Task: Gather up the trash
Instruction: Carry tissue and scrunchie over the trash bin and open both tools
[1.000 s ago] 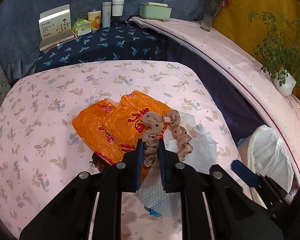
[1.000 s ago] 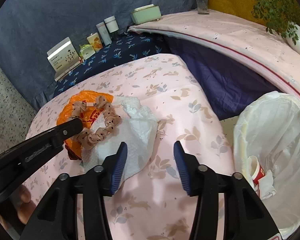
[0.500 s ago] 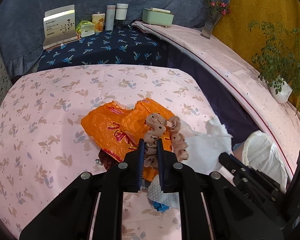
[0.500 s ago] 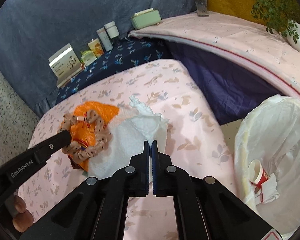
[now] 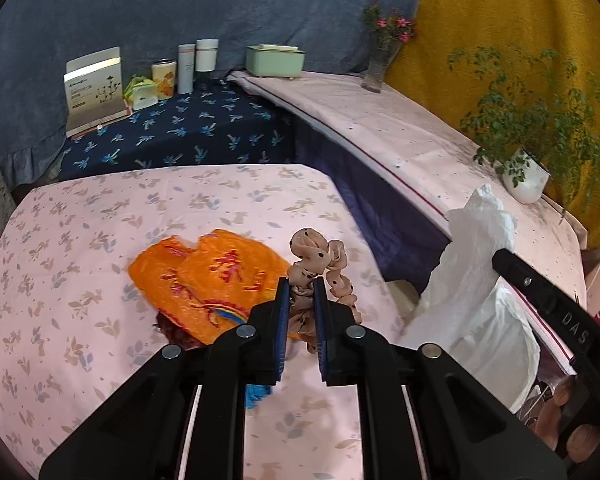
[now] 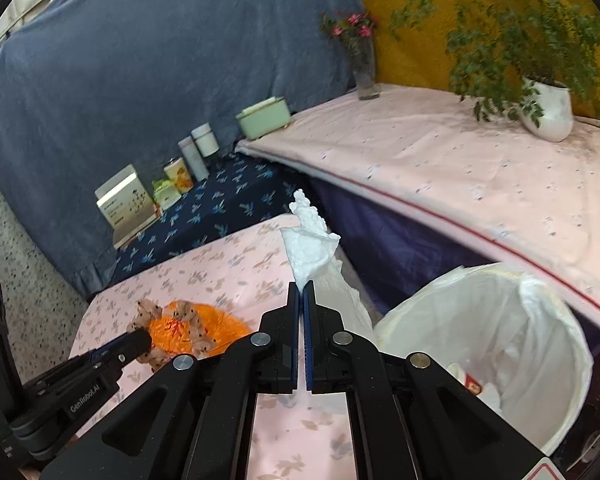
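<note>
So there's a low table with a pink leaf-print cloth (image 5: 80, 240), and a person has a gripper in each hand over it. The left gripper (image 5: 301, 284) has its blue pads squeezed almost together on a beige polka-dot scrunchie (image 5: 320, 260); the loop sticks up and out past the fingertips, lifted just above an orange plastic bag (image 5: 208, 280) that lies flat on the cloth. Something dark reddish peeks out from under the bag's near edge, can't tell what it is. A bit of blue stuff (image 5: 256, 394) shows on the cloth under the gripper too.

The right gripper (image 6: 301, 288) is clamped all the way shut on a big white paper towel (image 6: 312, 236). The sheet hangs from the pads, one crumpled end poking up above the fingertips and the rest drooping down past the table's edge. It's off the table and hanging right next to a bin lined with a white trash bag (image 6: 556, 320), just left of its rim. In the bin you can see a crumpled cup with red on it (image 6: 466, 380) and some more white paper.

Back against the blue drape: a green box (image 6: 264, 118), a couple of bottles, a small tin and a card box on a navy floral cloth (image 5: 188, 132). A potted plant (image 6: 548, 108) and a vase of pink flowers (image 6: 362, 60) sit on the long pale-pink counter.
</note>
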Tool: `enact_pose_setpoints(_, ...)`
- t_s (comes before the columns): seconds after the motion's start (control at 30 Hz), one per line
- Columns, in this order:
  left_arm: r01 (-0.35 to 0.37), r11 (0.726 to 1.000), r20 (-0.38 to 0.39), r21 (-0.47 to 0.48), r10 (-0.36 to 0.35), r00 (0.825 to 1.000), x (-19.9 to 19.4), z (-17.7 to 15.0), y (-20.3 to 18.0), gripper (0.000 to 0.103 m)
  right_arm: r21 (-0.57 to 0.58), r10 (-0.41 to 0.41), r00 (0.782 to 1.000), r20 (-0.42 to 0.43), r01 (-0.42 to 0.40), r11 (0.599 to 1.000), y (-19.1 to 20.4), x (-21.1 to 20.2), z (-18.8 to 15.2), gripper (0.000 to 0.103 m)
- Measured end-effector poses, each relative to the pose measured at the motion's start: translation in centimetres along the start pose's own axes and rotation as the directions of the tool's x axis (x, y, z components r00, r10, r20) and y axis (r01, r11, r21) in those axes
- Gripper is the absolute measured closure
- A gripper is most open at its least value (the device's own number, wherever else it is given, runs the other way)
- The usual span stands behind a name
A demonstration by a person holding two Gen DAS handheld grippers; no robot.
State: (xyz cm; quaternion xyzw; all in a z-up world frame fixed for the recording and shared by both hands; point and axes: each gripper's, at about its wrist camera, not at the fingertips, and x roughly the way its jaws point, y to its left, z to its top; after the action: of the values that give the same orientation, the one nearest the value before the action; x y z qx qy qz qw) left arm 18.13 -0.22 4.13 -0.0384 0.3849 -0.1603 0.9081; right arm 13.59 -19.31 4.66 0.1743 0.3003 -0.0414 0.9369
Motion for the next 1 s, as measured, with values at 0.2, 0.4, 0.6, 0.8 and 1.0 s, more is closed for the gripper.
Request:
enact_pose_setpoints(0.2,0.038,0.998,-0.015,0.045,-0.038,0.999,0.0,-0.6,-3.9,0.091,0.039,-0.045,0.998,0.040,0.043,0.998,-3.6,-2.9,0.7,0.101)
enact_pose_setpoints(0.4,0.088,0.992,-0.044,0.090,-0.084,0.995,0.4,-1.7,-8.2,0.091,0.081,-0.091,0.995,0.047,0.087,0.993,-7.3,-4.7,0.2,0.101)
enact_pose_setpoints(0.6,0.131,0.981,-0.072,0.141,-0.121,0.990,0.9,-2.7,-12.1,0.091,0.117,-0.126,0.991,0.045,0.120,0.986,-10.2,-5.9,-0.3,0.101)
enact_pose_setpoints(0.8,0.160,0.972,-0.098,0.174,-0.144,0.985,1.5,-3.4,-14.6,0.091,0.138,-0.149,0.988,0.043,0.142,0.980,-11.9,-6.6,-0.6,0.100)
enact_pose_setpoints(1.0,0.166,0.969,-0.091,0.181,-0.151,0.984,1.6,-3.8,-15.9,0.071,0.147,-0.164,0.985,0.048,0.155,0.977,-12.6,-7.1,-0.7,0.087)
